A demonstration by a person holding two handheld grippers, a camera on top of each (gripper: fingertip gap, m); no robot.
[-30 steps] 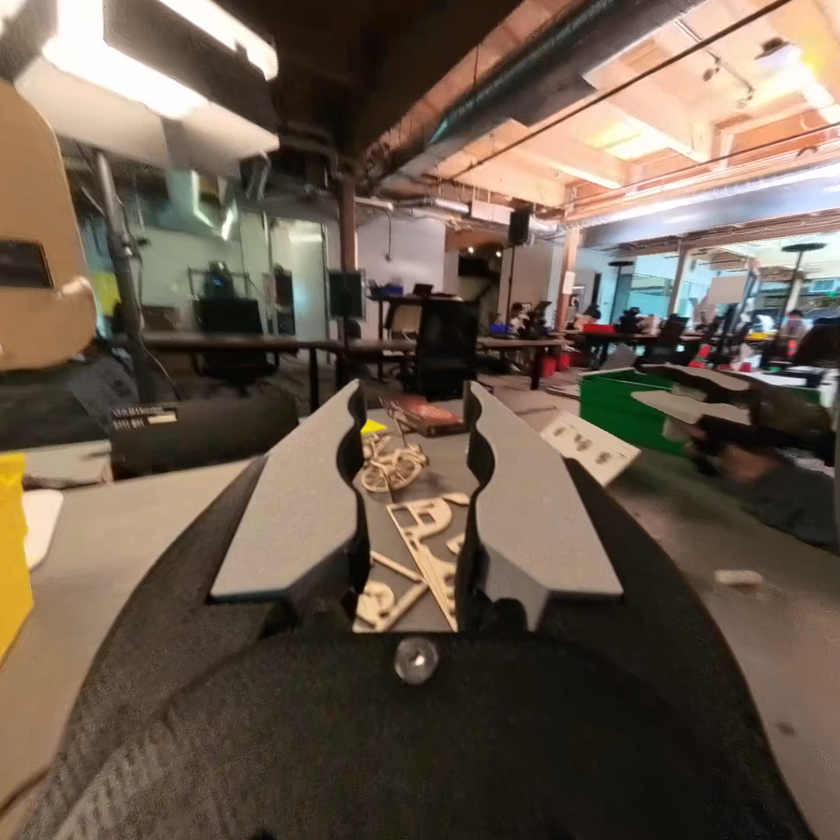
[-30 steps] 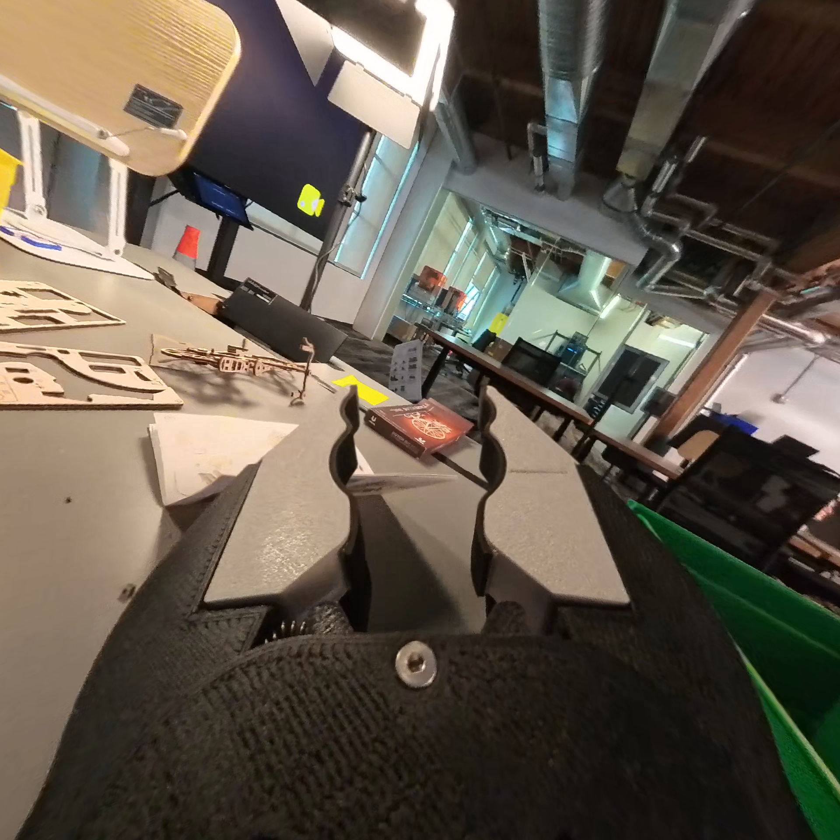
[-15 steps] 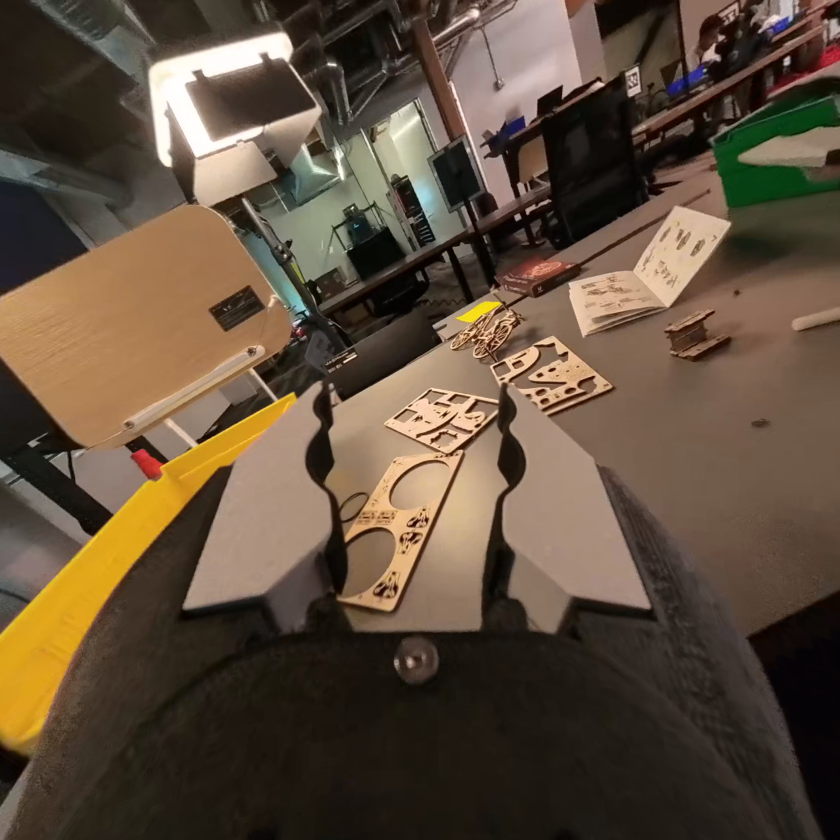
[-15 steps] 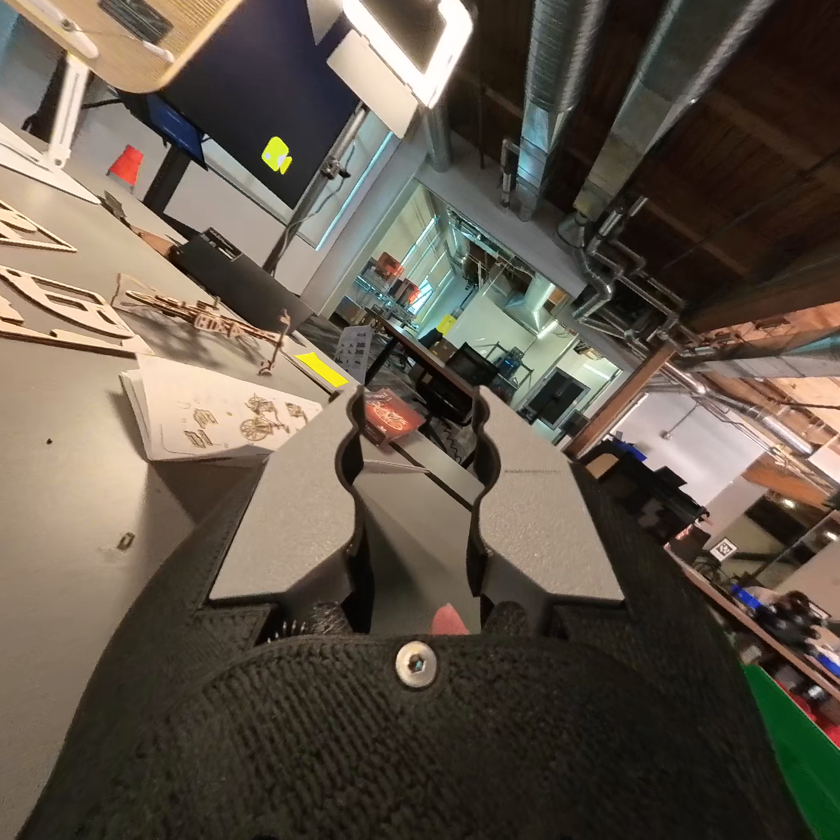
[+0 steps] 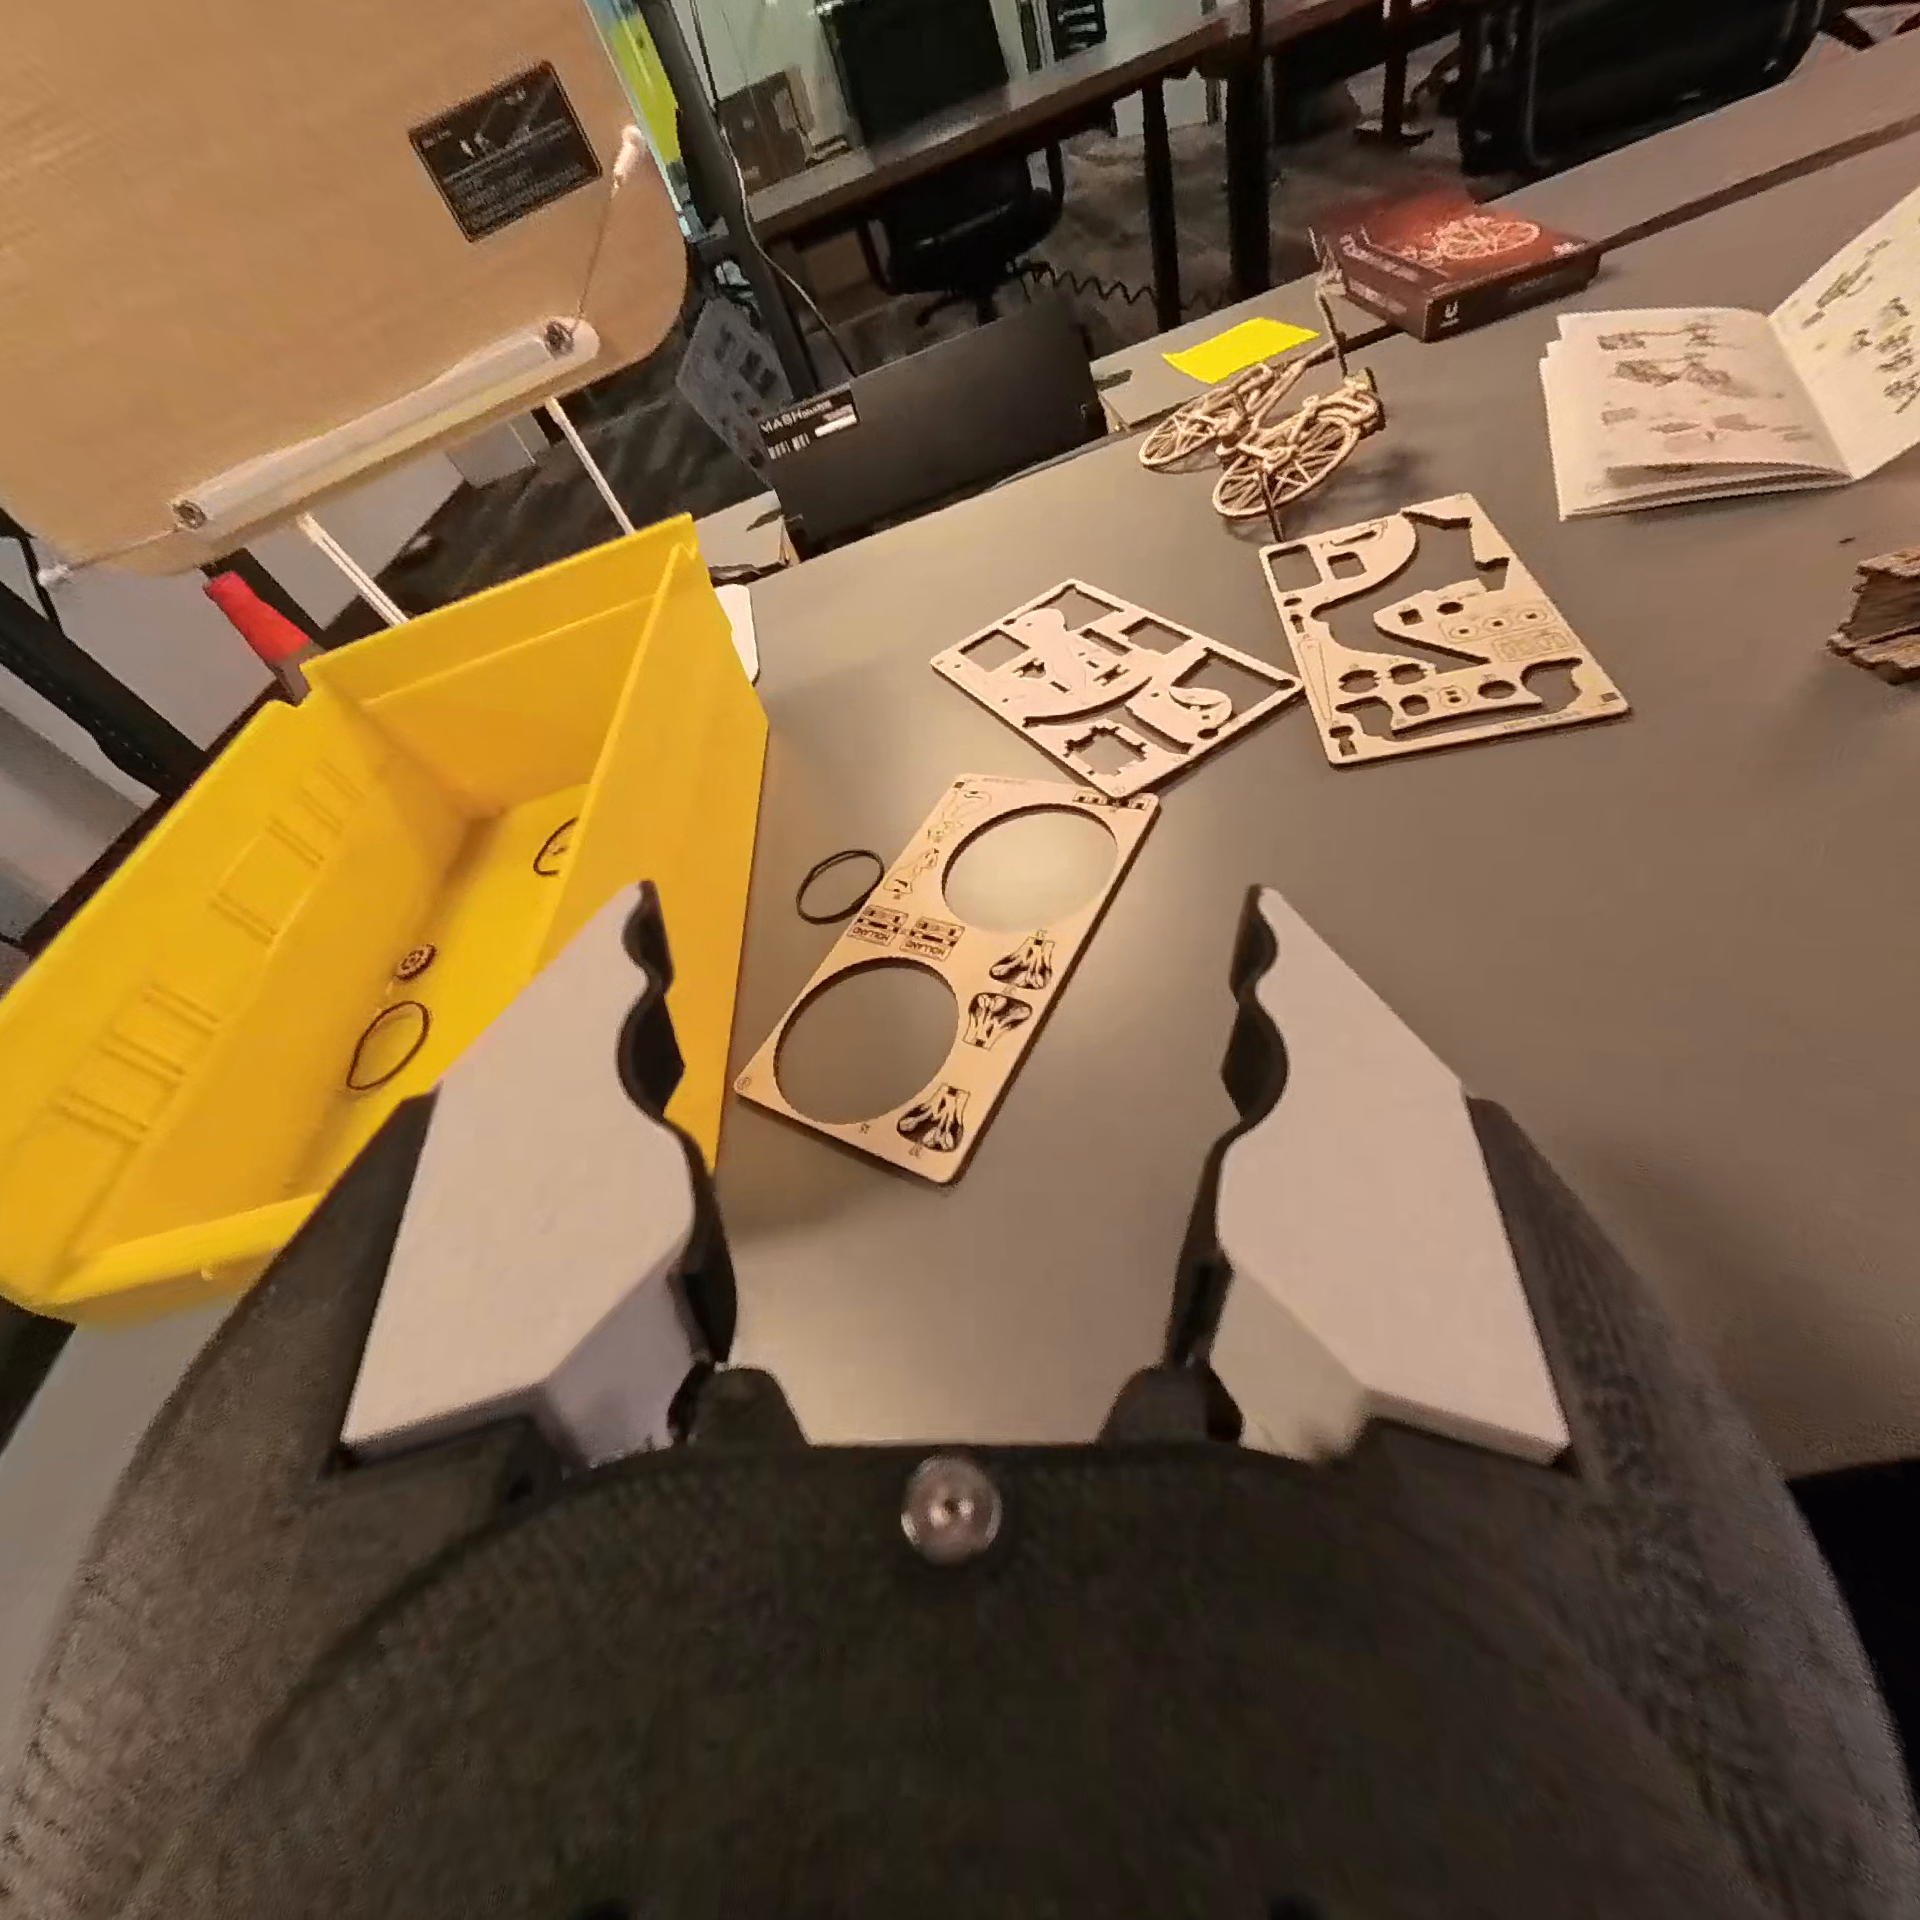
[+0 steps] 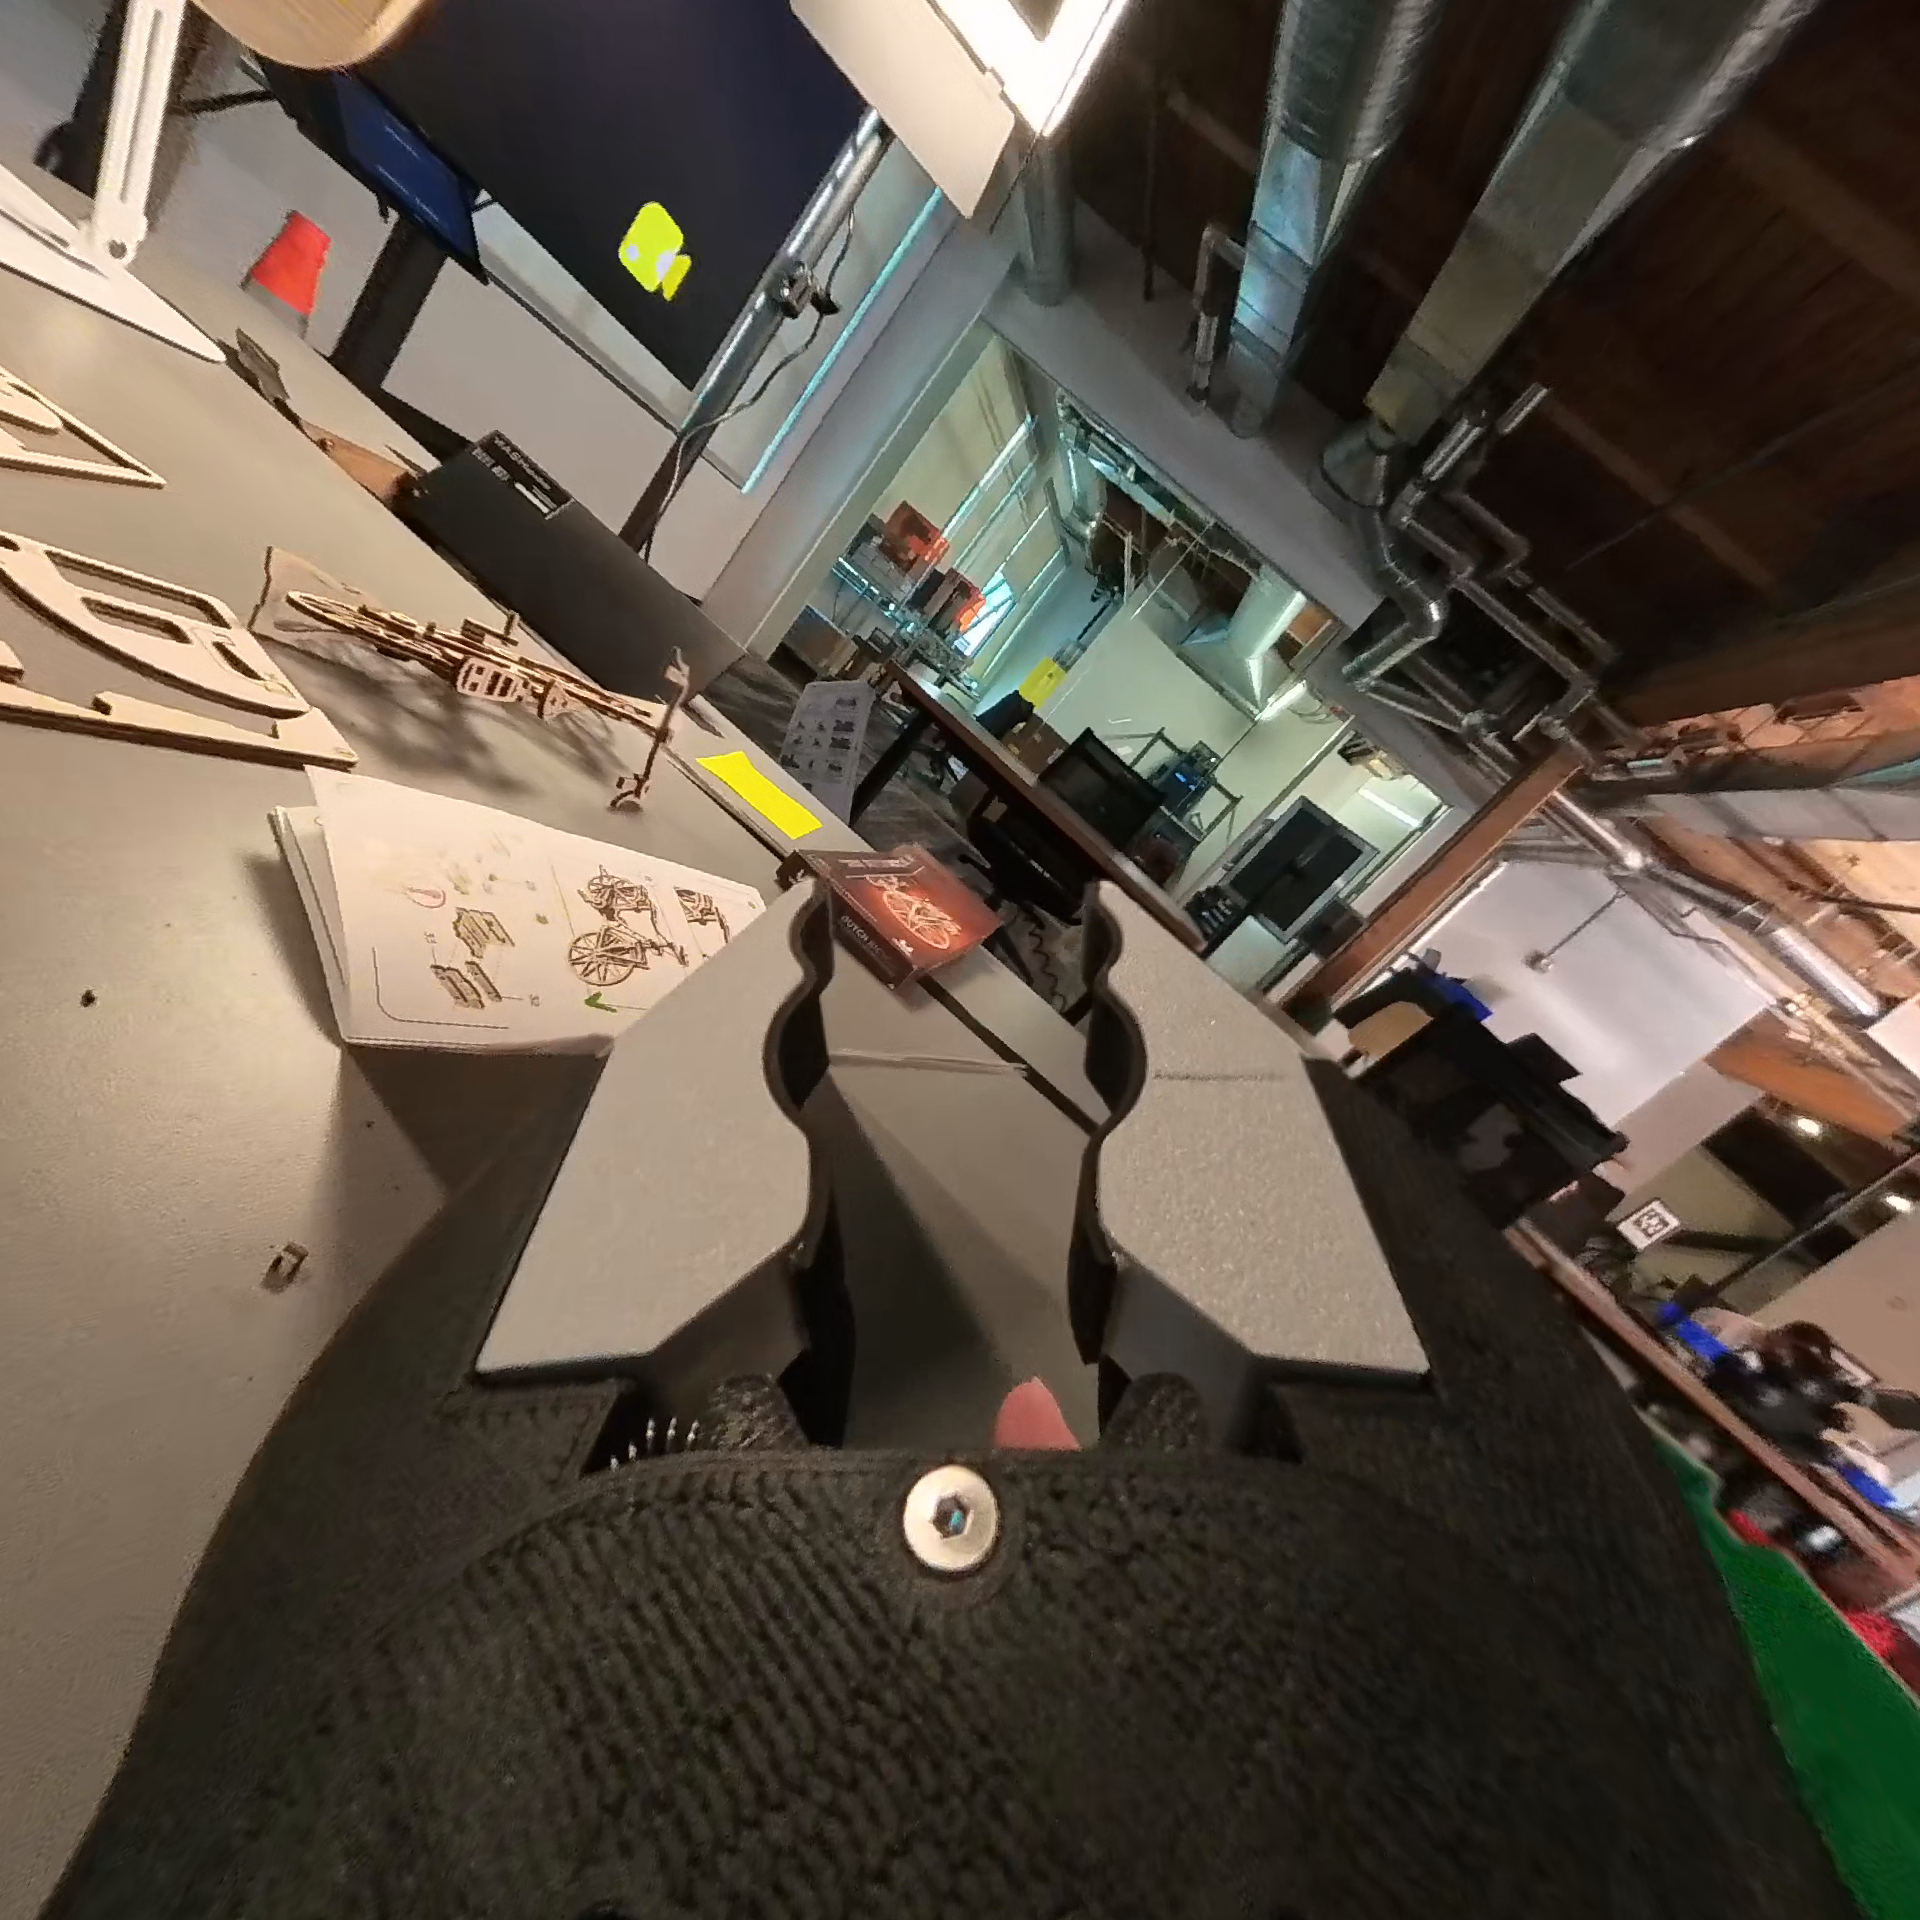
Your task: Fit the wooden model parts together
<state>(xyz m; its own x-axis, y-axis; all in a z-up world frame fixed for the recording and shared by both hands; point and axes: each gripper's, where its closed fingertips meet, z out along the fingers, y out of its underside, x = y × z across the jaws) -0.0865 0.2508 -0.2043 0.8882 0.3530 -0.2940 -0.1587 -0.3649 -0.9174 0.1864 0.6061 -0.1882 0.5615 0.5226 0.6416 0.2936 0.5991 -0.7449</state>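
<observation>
grey table top (image 5: 1351, 1039) fills the left wrist view, and over its near edge hangs the left gripper (image 5: 951, 904), jaws spread wide with nothing between them. just past its tips lies a wooden parts sheet with two round cut-outs (image 5: 951, 977), flat, its long axis running from near left to far right. a black rubber ring (image 5: 838, 885) sits just beside the sheet's far left corner. left of both stands a yellow bin (image 5: 312, 935), its near end hidden behind the left finger; two more rings and a small dark disc lie inside it. farther on are two more punched sheets, one mid-table (image 5: 1117, 686) and one to its right (image 5: 1439, 629), lying apart. beyond them the wooden bicycle model (image 5: 1262, 436) stands upright, its length running left to right. an open instruction booklet (image 5: 1704, 405) and a stack of wood pieces (image 5: 1881, 629) are cut off by the right edge. a dark red box (image 5: 1455, 260) lies farthest back.

the right gripper (image 6: 956, 935) is held low over the table, tilted, jaws partly open and empty. the booklet (image 6: 520, 935) lies left of its tips, partly hidden behind the left finger.
</observation>
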